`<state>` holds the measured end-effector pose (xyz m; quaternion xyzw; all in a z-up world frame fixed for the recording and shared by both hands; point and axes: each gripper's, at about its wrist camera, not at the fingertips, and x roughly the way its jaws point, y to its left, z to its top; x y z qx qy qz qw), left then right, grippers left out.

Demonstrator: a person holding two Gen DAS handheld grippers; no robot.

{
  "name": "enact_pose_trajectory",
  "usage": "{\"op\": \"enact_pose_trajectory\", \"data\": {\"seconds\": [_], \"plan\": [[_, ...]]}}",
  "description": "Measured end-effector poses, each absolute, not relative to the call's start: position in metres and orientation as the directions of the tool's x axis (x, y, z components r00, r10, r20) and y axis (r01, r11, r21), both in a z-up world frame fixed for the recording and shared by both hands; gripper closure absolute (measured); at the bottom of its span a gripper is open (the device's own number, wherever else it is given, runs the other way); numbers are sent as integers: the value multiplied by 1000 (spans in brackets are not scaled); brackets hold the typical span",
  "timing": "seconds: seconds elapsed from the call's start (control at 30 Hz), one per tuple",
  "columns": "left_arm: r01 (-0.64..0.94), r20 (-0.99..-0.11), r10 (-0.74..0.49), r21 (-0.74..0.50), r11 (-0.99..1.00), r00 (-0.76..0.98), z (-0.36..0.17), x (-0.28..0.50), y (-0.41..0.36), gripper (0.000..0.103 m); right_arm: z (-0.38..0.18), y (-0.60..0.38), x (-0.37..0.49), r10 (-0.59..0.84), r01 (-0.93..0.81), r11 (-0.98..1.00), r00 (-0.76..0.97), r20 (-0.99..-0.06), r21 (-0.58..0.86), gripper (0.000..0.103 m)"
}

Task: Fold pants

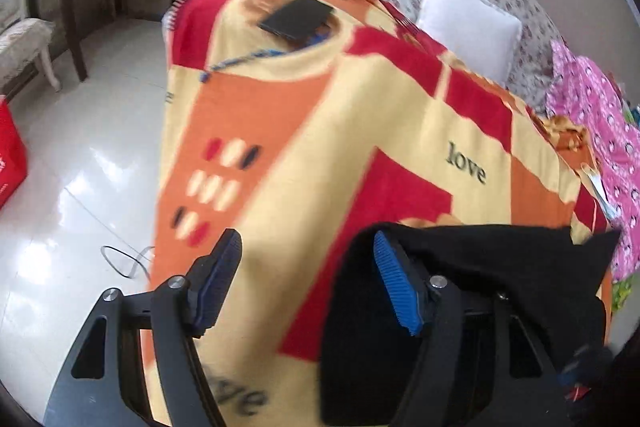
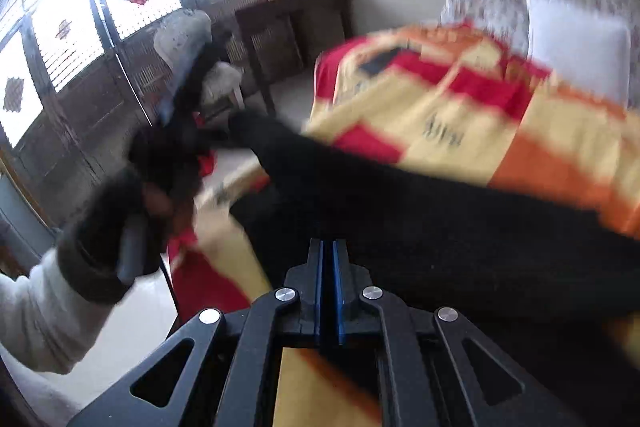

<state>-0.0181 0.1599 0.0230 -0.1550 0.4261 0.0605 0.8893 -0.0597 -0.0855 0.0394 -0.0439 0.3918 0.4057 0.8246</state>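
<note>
While draped over wide-open left tongs (image 1: 308,283), black pants (image 2: 440,227) beyond closed right tongs (image 2: 328,259).

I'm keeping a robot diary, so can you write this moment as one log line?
left gripper: open, fabric over one finger | right gripper: shut, at black pants edge | pants: on blanket, unfolded

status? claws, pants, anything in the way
Left claw open, black pants draped over its right finger. Right claw shut, apparently on the pants; view blurred. Black tablet and blue cord at blanket's far end.
</note>
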Motion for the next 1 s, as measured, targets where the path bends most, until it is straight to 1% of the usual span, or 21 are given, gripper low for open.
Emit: {"op": "enact_pose_trajectory", "data": {"seconds": [0.03, 0.07, 0.1, 0.13, 0.17, 0.2, 0.23, 0.27, 0.37, 0.47, 0.5, 0.6, 0.63, 0.67, 0.73, 0.77, 0.87, 0.9, 0.93, 0.97, 1.0], "plan": [[-254, -774, -5, -214, 943, 634, 27, -23, 165, 35, 27, -79, -59, 633, -699, 663, 334, -698, 267, 99], [-264, -770, 9, -207, 942, 638, 30, -28, 170, 35, 19, -72, -59, 631, -701, 659, 318, -707, 273, 103], [-267, -766, 15, -206, 941, 642, 32, -31, 172, 35, 14, -69, -59, 629, -699, 659, 310, -713, 278, 103], [-270, -761, 20, -206, 940, 649, 37, -36, 175, 35, 15, -70, -59, 634, -691, 663, 316, -706, 286, 102], [-269, -754, 21, -208, 940, 656, 41, -40, 175, 35, 20, -73, -60, 637, -692, 663, 323, -700, 285, 98], [-263, -746, 17, -213, 941, 666, 45, -43, 174, 35, 25, -80, -60, 635, -686, 671, 335, -696, 282, 83], [-254, -739, 10, -218, 942, 674, 48, -47, 171, 35, 31, -90, -61, 630, -673, 684, 350, -694, 282, 74], [-241, -735, -1, -224, 944, 678, 50, -50, 167, 35, 38, -103, -63, 627, -659, 696, 367, -687, 284, 63], [-175, -726, -62, -246, 953, 685, 54, -59, 149, 30, 52, -153, -76, 576, -588, 769, 467, -671, 251, 62], [-110, -733, -137, -279, 954, 667, 51, -67, 127, 28, 54, -233, -85, 458, -421, 875, 565, -687, 238, 59], [-96, -736, -161, -294, 951, 657, 49, -68, 122, 28, 52, -271, -86, 395, -325, 915, 599, -696, 240, 57], [-53, -748, -266, -373, 926, 608, 41, -69, 103, 28, 43, -351, -87, 287, -107, 951, 653, -701, 289, 57], [-53, -751, -278, -384, 922, 599, 39, -69, 95, 27, 39, -379, -86, 244, -29, 952, 673, -698, 305, 54], [-59, -754, -257, -364, 930, 604, 40, -69, 88, 23, 35, -399, -83, 218, 27, 947, 680, -700, 321, 54], [-59, -753, -218, -323, 945, 621, 42, -72, 77, 21, 24, -432, -73, 231, 109, 909, 673, -703, 403, 54], [-59, -756, -204, -305, 951, 622, 44, -72, 72, 21, 19, -442, -68, 262, 119, 882, 679, -686, 455, 54], [-69, -748, -190, -300, 951, 637, 52, -73, 72, 21, 13, -451, -52, 295, 129, 840, 706, -644, 526, 49], [-74, -743, -185, -301, 951, 643, 54, -75, 74, 21, 14, -449, -42, 301, 123, 838, 709, -638, 531, 51], [-83, -735, -176, -301, 950, 654, 61, -77, 76, 21, 14, -446, -34, 305, 113, 841, 709, -636, 529, 59], [-84, -731, -174, -301, 950, 660, 65, -78, 77, 21, 12, -442, -29, 313, 102, 841, 709, -632, 531, 100], [-82, -728, -175, -303, 950, 663, 67, -80, 79, 21, 14, -438, -25, 336, 81, 835, 707, -622, 544, 98]]}}
